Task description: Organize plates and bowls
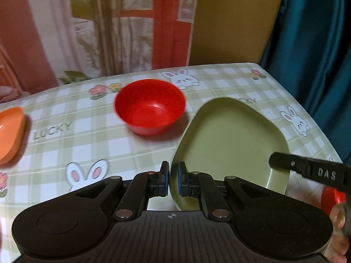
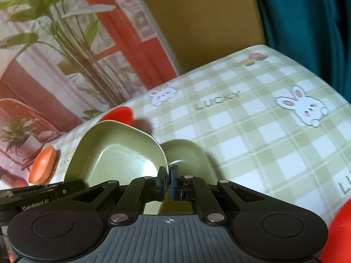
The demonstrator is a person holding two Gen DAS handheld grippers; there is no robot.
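A pale green plate (image 1: 230, 140) with rounded corners is held above the checked tablecloth by both grippers. My left gripper (image 1: 174, 168) is shut on its near left rim. My right gripper (image 2: 168, 173) is shut on the opposite rim of the same green plate (image 2: 114, 153); one of its black fingers (image 1: 283, 164) shows in the left wrist view. A green rounded surface (image 2: 188, 155) lies just right of the right pads; I cannot tell whether it is the plate's outer wall or another dish. A red bowl (image 1: 150, 106) stands upright and empty beyond the plate.
An orange plate (image 1: 9, 133) lies at the table's left side, also seen as the orange plate (image 2: 42, 168). A red object (image 2: 337, 230) sits close by at the lower right. The rabbit-print tablecloth (image 2: 263, 131) ends at a teal curtain (image 1: 318, 43) on the right and a picture backdrop behind.
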